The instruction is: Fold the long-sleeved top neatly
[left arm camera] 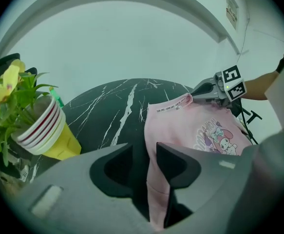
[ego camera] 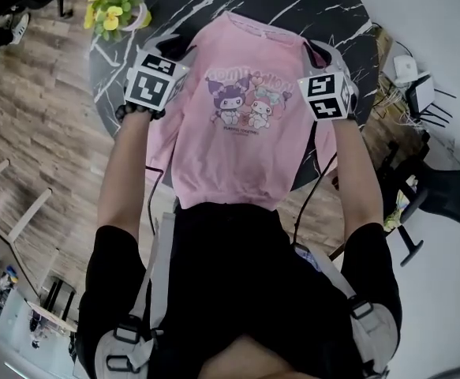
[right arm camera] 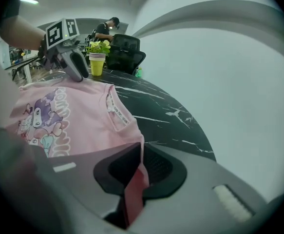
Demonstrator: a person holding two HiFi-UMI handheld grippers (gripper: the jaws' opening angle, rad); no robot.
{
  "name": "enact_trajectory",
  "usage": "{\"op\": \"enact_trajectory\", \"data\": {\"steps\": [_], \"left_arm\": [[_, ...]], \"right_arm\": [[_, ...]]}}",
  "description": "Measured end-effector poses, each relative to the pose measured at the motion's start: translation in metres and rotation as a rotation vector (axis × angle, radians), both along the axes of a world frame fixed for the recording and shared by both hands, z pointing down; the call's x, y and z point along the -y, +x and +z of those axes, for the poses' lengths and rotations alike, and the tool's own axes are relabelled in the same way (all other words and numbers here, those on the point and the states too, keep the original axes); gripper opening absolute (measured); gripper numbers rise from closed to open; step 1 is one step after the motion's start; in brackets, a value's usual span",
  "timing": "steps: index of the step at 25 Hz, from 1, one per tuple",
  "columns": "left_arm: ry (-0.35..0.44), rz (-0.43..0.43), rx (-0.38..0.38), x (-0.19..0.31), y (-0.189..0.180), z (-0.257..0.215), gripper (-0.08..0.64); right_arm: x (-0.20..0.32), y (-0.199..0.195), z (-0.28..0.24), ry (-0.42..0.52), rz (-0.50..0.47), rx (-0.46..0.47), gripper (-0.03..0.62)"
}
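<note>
Taking both shoulders before the first fold

On the black marble table the pink long-sleeved top lies flat, print up, its hem toward us. Our right gripper pinches one shoulder tight. The fingers of our left gripper stand apart around the other shoulder, so we should close them fully, then lift both sides evenly.

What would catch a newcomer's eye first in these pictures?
The pink long-sleeved top with a cartoon print lies face up on the black marble table, hem hanging over the near edge. The right gripper is shut on one shoulder; the left gripper has the other between its jaws. A plant in a yellow cup stands at its left.
</note>
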State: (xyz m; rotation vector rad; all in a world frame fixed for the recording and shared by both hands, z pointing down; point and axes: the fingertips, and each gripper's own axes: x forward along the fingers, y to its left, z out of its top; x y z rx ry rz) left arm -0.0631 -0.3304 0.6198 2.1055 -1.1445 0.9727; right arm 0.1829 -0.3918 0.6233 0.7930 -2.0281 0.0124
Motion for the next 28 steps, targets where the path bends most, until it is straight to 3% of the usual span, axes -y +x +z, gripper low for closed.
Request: {"op": "enact_trajectory", "data": {"steps": [5,8,11,18,22,28], "left_arm": [[-0.006,-0.025,0.007,-0.005,-0.006,0.001,0.163],[0.000,-0.044,-0.002,-0.012,-0.010,-0.001,0.163],[0.005,-0.065,-0.022,-0.022,-0.018,-0.004,0.163],[0.033,-0.065,-0.052,-0.053,-0.031,-0.021,0.163],[0.040,-0.078,-0.073,-0.089,-0.050,-0.033,0.163],[-0.008,-0.102,-0.074,-0.166,-0.086,-0.028,0.161]], "right_arm": [[0.022,0.006,0.006,0.032,0.048,-0.025,0.033],[0.027,0.007,0.005,0.027,0.093,-0.005,0.164],[0.022,0.003,-0.008,0.044,0.103,0.033,0.218],[-0.023,-0.016,-0.027,0.047,0.109,0.054,0.218],[-0.070,-0.051,-0.039,0.036,0.065,0.087,0.218],[-0.130,-0.107,-0.043,0.004,0.013,0.116,0.216]]}}
